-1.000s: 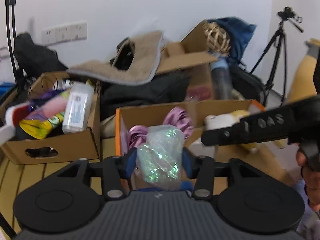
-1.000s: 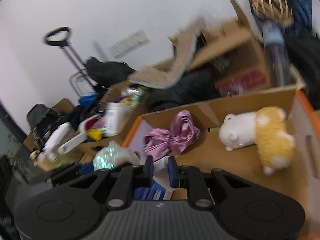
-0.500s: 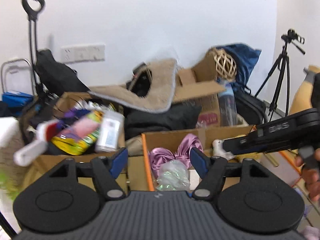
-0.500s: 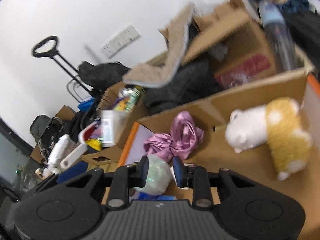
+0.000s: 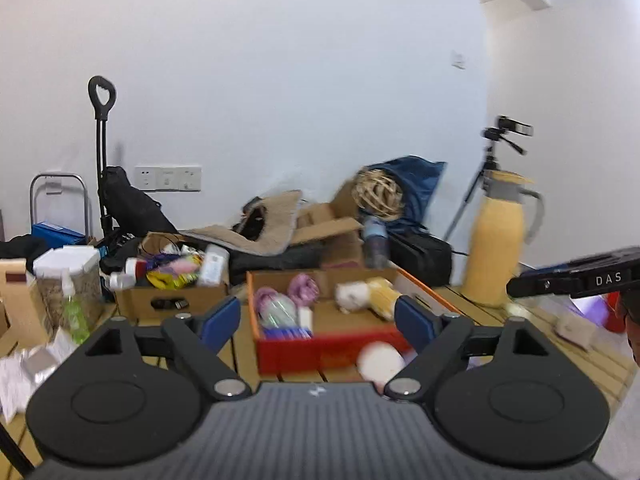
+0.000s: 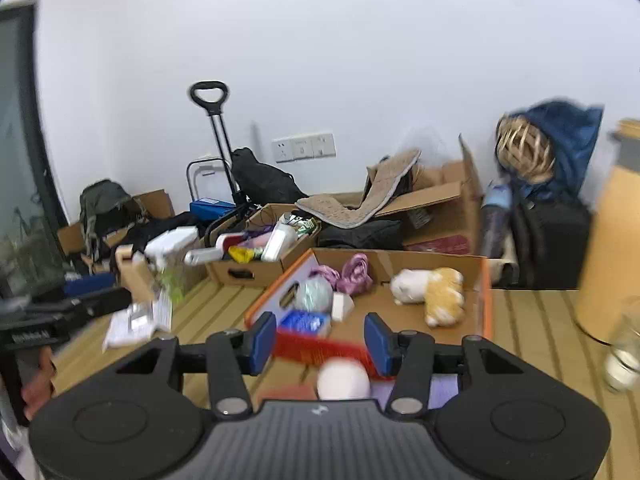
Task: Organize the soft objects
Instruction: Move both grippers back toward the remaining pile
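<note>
Starting at the left, we hold the left gripper (image 5: pixel 318 322) with its blue pads spread wide and nothing between them, above the slatted table (image 6: pixel 532 340) and short of the orange-edged box (image 5: pixel 256 308). The other cardboard box (image 5: pixel 176 300) of bottles and packets sits off to its left and, as we read the task, plays no part. Moving right, the orange-edged box already holds the soft things: the iridescent bag (image 6: pixel 319 295) near its left wall, the purple satin cloth (image 6: pixel 354 274) just behind it, and the white-and-yellow plush toy (image 6: pixel 430 290) further right, lying on its side with its long axis running across the box, white head to the left. Nearer to us, just outside the box's red front wall (image 6: pixel 316 346), lies a pale round ball (image 6: pixel 344 380), blurred, so we cannot tell its material; we judge it the likely next soft piece. It sits directly ahead of and just below the right gripper (image 6: pixel 320 338), whose fingers are also parted and empty, almost centred on its gap. From the left gripper it lies ahead and to the right, close under the right-hand finger (image 5: pixel 414 322). So we judge the right hand the better placed: a short dip forward and down should bracket the ball, and being round it asks for no particular wrist turn.
</note>
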A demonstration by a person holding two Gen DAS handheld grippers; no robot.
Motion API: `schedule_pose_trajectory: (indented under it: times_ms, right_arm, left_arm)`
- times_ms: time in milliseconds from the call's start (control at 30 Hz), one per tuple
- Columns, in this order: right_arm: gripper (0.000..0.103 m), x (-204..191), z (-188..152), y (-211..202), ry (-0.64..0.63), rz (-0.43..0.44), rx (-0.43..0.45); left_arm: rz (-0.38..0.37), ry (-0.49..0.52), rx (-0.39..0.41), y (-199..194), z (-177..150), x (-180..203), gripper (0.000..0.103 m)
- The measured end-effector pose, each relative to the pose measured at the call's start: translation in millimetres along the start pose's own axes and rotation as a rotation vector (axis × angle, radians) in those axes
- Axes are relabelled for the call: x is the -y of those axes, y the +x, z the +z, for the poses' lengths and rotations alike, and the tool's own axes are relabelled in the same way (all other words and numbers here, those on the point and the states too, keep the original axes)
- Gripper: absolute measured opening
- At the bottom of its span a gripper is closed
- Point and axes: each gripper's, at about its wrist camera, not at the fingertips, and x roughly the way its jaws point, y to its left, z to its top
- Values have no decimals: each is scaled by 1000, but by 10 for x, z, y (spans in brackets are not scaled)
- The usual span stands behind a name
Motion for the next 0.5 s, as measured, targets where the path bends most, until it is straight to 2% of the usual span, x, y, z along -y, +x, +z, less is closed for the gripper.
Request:
schedule_pose_trajectory:
  times_ms: [133,200,367,433,500]
  right_arm:
    - [50,-298,-662,-626,-131,-104,75]
    - [52,-460,-1001,-881,-188,-146,109]
    - [53,-658,-1721,-1333,-92,-189,143]
    - [53,-687,-1901,-1410,-62,-175,117]
    - [53,-736,-2003,-1457,-85,-161,82]
  left_arm:
    - [-9,17,-7,-455,-487,300,88]
    - [21,19,-12,-672,-715,431,88]
    - [41,-41,-36,-1080,-1076,552,88]
    - [40,-44,-46,-1131,-1122,548,88]
    - [51,-32,-52,-1150,-1130,572,88]
